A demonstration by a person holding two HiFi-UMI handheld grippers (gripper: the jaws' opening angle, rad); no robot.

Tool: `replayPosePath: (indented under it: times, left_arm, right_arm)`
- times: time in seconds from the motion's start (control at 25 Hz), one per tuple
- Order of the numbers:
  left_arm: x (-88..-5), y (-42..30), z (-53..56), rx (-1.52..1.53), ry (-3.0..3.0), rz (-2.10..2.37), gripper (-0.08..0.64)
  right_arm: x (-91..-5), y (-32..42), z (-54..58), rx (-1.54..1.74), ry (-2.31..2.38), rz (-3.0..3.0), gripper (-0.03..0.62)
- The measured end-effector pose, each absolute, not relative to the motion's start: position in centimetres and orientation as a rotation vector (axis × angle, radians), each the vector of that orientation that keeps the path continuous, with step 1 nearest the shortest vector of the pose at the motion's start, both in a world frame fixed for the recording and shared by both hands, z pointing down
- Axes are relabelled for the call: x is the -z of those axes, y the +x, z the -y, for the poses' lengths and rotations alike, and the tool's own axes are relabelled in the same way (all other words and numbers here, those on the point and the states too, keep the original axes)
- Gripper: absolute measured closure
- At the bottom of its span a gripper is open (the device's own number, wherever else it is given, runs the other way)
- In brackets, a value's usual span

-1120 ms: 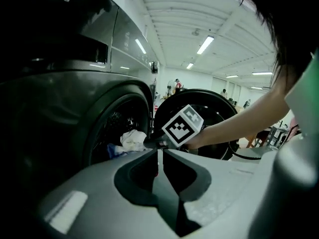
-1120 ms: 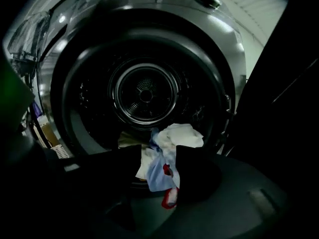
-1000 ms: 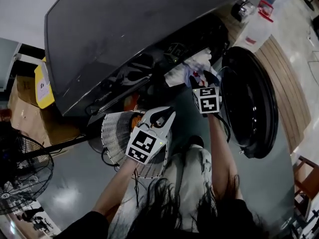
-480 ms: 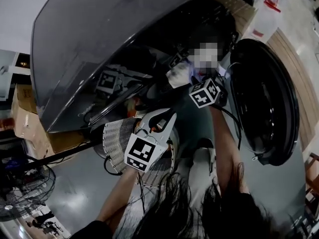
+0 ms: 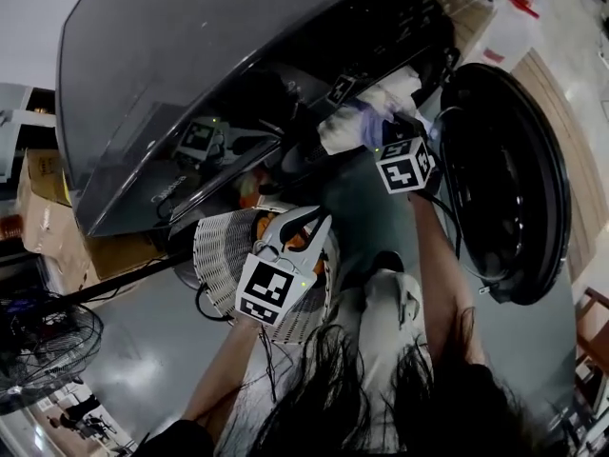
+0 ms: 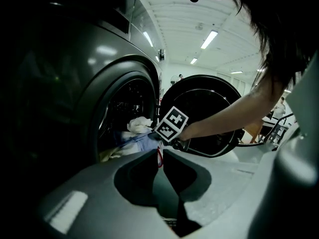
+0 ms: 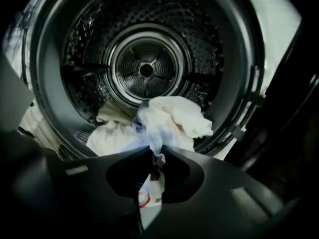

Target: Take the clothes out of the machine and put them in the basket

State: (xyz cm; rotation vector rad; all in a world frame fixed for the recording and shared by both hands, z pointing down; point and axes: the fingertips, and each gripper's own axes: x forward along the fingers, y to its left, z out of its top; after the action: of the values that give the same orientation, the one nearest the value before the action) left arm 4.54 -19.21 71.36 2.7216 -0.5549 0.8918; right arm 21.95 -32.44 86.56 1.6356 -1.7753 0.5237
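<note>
The clothes [image 7: 167, 116] lie heaped at the front of the drum [image 7: 146, 69]. The right gripper [image 7: 153, 152] has its jaws pinched on a fold of pale blue and white cloth. The pinch is small, so the cloth might slip out. The tangled pile could also snag on the rim and drop on the floor. The clothes look soft and crumpled. The left gripper [image 6: 160, 152] hangs over the basket [image 5: 221, 255], jaws almost together, holding nothing.
</note>
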Motion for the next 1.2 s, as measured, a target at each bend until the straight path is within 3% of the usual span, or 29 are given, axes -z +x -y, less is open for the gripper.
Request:
replayPosePath:
  times: [1.12,1.2]
  left_arm:
    - [-57.4,5.5,15.2,-0.987,2.759,0.534,0.543]
    - [-56.6,5.3,14.9,-0.999,2.754,0.528,0.519]
  right_arm:
    - [-65.5,18.5,19.6,-0.630,1.715,2.003,0.526]
    - [-63.8,18.2,19.2,-0.636,1.720,2.021,0.526]
